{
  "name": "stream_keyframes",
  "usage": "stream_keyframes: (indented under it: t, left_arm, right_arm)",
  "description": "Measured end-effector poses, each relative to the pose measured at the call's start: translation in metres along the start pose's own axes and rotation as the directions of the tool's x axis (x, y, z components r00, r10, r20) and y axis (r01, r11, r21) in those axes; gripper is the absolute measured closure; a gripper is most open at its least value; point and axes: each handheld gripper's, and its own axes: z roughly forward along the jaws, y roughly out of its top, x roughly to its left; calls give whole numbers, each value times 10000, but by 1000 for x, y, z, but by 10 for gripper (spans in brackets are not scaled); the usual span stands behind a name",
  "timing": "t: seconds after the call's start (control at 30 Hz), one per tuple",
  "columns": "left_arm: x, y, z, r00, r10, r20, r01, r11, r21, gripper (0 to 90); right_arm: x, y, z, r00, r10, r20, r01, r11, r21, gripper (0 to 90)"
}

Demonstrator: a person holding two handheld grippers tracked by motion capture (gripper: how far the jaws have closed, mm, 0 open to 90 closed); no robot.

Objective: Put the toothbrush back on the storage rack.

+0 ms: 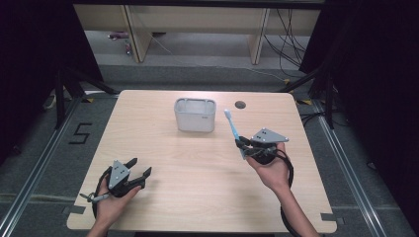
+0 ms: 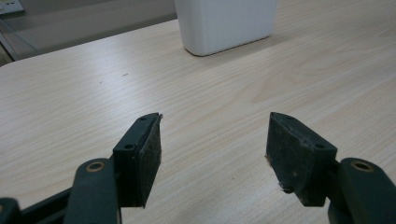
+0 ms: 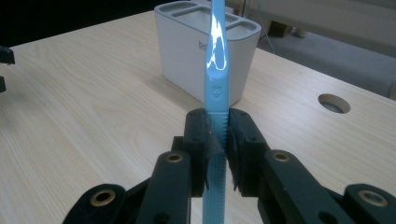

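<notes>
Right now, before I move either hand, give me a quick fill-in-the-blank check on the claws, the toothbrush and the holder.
1. The right claw is shut on a blue ____.
2. The left claw has its jaws ____, with nothing between them.
3. The white holder stands on the table toward its ____ edge from the person.
4. The toothbrush has its bristle end pointing ____, handle clamped below.

Missing words: toothbrush; open; far; up
</notes>
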Motion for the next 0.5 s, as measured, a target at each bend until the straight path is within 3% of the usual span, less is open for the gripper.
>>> stream_keyframes:
  t: [0.03, 0.27, 0.3, 0.5]
  left_arm:
    - [0, 0, 0, 10000, -2, -1, 2, 10000, 4, 352]
    - [0, 0, 0, 10000, -2, 4, 2, 10000, 5, 352]
    - [0, 0, 0, 10000, -6, 4, 6, 10000, -10, 352]
    - [0, 0, 0, 10000, -5, 4, 5, 10000, 3, 352]
  right_arm:
    - [1, 0, 0, 9995, 310, -46, -310, 9995, -29, 787]
    - [-1, 4, 1, 9995, 283, 163, -277, 9989, -367, 787]
    - [1, 5, 0, 9987, 500, 105, -497, 9984, -251, 787]
    - [0, 7, 2, 9986, 525, -11, -524, 9969, -591, 787]
